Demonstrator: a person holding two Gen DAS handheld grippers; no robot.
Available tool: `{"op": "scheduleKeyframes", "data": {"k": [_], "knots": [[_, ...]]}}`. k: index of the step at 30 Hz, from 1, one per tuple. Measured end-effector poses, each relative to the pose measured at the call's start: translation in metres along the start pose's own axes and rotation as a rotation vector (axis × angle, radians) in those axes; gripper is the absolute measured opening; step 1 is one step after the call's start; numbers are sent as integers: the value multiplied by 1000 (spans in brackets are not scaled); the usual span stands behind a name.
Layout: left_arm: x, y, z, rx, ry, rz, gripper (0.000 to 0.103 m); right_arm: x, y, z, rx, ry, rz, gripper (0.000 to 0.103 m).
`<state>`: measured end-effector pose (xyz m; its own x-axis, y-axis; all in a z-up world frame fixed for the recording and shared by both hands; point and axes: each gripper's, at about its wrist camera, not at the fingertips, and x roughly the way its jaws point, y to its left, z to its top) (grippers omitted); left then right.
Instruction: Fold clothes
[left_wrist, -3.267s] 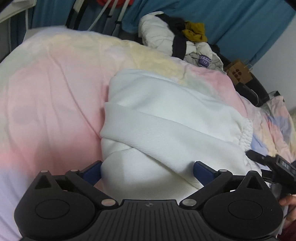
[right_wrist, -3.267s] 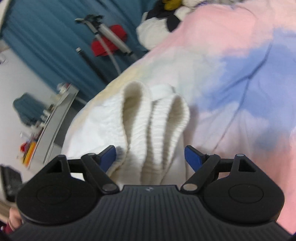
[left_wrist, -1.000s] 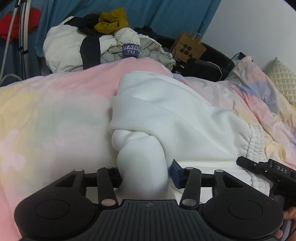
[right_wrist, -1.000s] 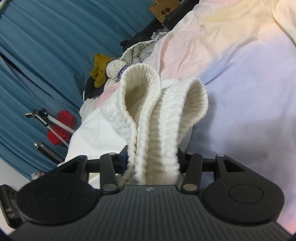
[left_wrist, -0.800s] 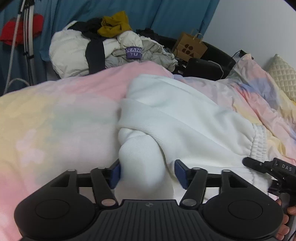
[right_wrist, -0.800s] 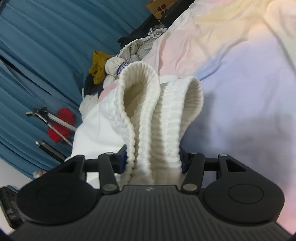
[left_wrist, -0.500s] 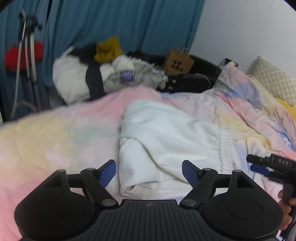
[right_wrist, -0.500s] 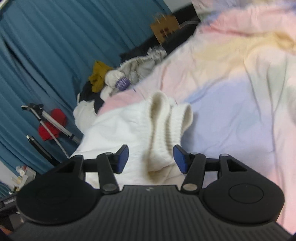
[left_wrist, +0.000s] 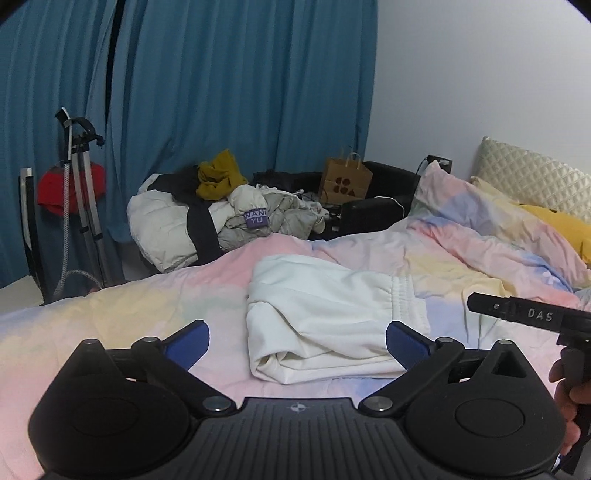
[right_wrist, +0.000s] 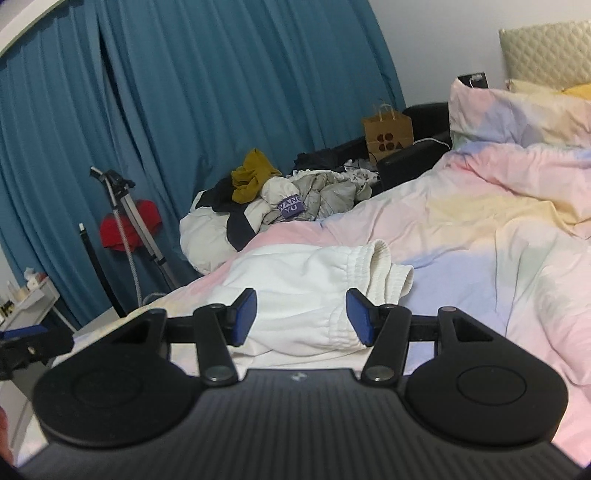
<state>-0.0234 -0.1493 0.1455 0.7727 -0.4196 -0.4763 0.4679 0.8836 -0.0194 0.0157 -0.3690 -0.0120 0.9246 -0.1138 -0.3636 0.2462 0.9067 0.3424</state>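
Note:
A folded white garment with a ribbed elastic band lies on the pastel duvet; it also shows in the right wrist view, its ribbed band to the right. My left gripper is open and empty, raised above and in front of the garment. My right gripper is open and empty, just in front of the garment's ribbed end. The right gripper's body shows at the right edge of the left wrist view.
A pile of clothes lies beyond the bed's far edge before blue curtains. A brown paper bag stands on a black seat. A garment steamer stand is at left. Pillows lie at right.
Both grippers have let go of the white garment, opened and pulled back and up. The garment now lies folded on the duvet.

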Motion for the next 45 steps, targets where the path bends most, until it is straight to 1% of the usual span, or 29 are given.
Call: {"op": "scheduleKeyframes", "data": {"k": [3, 9, 15, 17, 23, 26, 29, 30, 32, 37, 45], "knots": [[-2, -1, -8, 1, -7, 10, 103, -1, 9, -10, -37, -26, -3, 57], [11, 7, -31, 17, -32, 68, 103, 12, 23, -33, -101, -23, -38, 57], [21, 18, -43, 26, -15, 72, 103, 25, 18, -45, -99, -10, -85, 57], [23, 21, -44, 14, -10, 70, 103, 28, 17, -46, -94, -12, -100, 57], [24, 29, -46, -2, -2, 70, 103, 28, 20, -48, -107, -34, -109, 57], [23, 33, -47, -13, -11, 52, 103, 30, 23, -51, -120, -29, -106, 65], [22, 34, -47, -19, -20, 54, 103, 33, 25, -53, -146, -27, -112, 77], [21, 34, -47, -19, -24, 55, 103, 34, 26, -54, -153, -29, -118, 88], [20, 34, -46, -18, -31, 56, 103, 34, 27, -55, -153, -28, -118, 86], [18, 29, -48, 0, -36, 84, 103, 34, 29, -57, -146, -33, -122, 86], [13, 30, -51, 3, -47, 91, 103, 38, 37, -62, -176, -1, -134, 86]]}}
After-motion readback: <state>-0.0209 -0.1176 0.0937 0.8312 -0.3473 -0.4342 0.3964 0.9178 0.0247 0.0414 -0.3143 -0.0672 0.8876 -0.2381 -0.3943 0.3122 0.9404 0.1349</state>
